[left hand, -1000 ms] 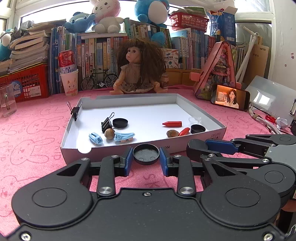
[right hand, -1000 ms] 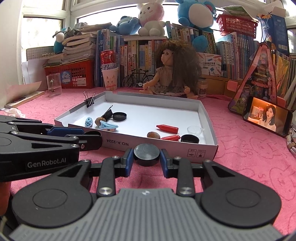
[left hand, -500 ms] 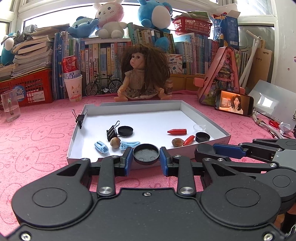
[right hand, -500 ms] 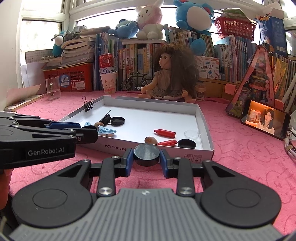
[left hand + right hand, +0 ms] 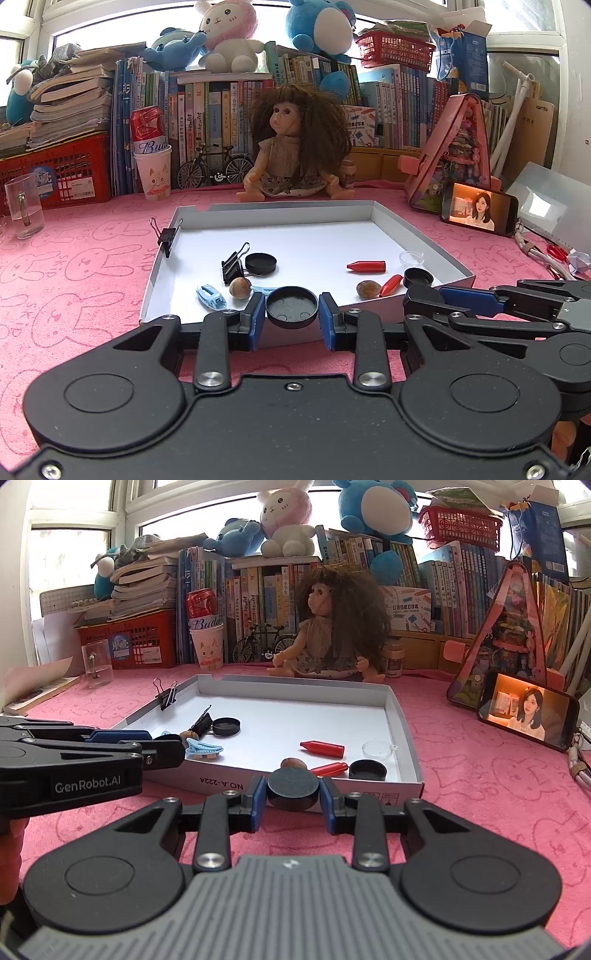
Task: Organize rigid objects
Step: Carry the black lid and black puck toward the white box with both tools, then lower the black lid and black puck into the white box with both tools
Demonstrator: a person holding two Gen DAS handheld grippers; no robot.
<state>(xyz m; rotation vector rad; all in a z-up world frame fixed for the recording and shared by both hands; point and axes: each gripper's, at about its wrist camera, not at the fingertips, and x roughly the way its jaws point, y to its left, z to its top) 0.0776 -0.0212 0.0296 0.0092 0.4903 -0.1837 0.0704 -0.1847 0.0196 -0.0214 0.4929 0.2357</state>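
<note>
My left gripper is shut on a black round cap whose hollow side faces the camera, just before the front wall of the white tray. In the right wrist view, my right gripper is shut on a second black round cap, also at the tray's front wall. Inside the tray lie a black binder clip, two more black caps, blue hair clips, two nuts, red crayon pieces and a clear lid.
Another binder clip is clamped on the tray's left rim. Behind the tray sit a doll, a paper cup with a can, a glass mug and rows of books. A phone leans at the right on the pink cloth.
The tray has slid lower in both views, so the held caps now overlap its front wall. Both grips are unchanged.
</note>
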